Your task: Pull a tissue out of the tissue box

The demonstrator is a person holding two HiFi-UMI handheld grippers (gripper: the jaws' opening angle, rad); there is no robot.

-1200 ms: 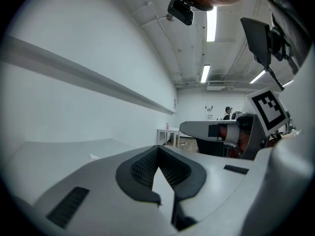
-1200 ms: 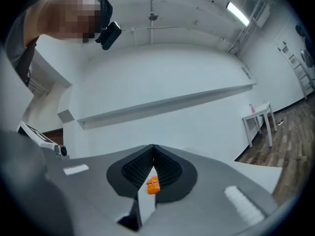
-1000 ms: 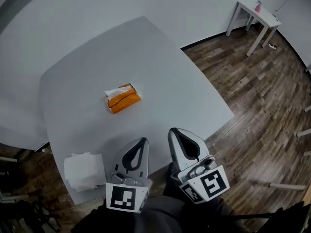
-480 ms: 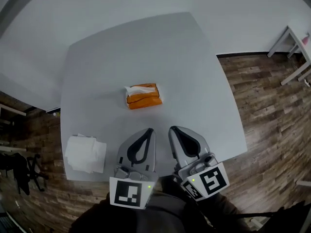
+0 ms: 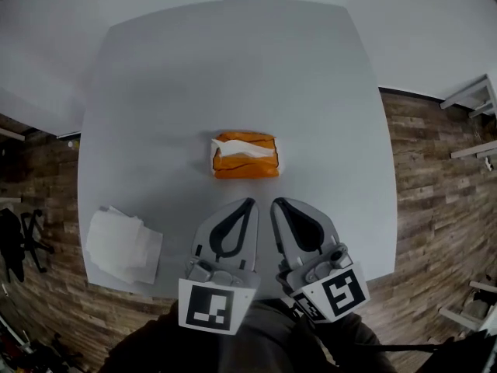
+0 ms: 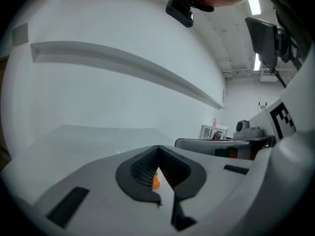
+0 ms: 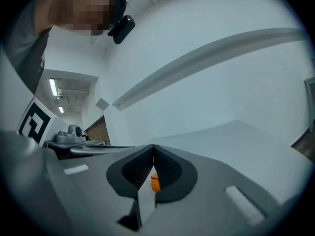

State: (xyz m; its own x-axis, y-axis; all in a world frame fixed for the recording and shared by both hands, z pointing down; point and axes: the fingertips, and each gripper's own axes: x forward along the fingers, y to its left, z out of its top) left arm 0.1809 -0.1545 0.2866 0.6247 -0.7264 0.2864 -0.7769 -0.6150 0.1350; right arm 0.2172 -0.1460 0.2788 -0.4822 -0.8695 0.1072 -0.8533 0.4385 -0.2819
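Note:
An orange tissue box [image 5: 245, 156] lies in the middle of the grey table [image 5: 326, 92], with a white tissue sticking out of its top. My left gripper [image 5: 248, 201] and right gripper [image 5: 275, 201] hover side by side over the table's near edge, both pointing at the box and a short way from it. Each is shut with nothing between its jaws. In the left gripper view only an orange sliver of the box [image 6: 155, 182] shows through the gap behind the closed tips [image 6: 157, 149]. The right gripper view shows the same sliver [image 7: 155, 182] below its tips [image 7: 153, 147].
A loose pile of white tissues [image 5: 120, 243] lies at the table's near left corner. Wooden floor [image 5: 443, 208] surrounds the table. A white wall with a ledge stands beyond the table's far side. A small white table [image 5: 475, 95] shows at the right edge.
Both grippers have moved forward over the near edge toward the box. The head view has swung, so the box now lies straight ahead of the two tips and closer to them.

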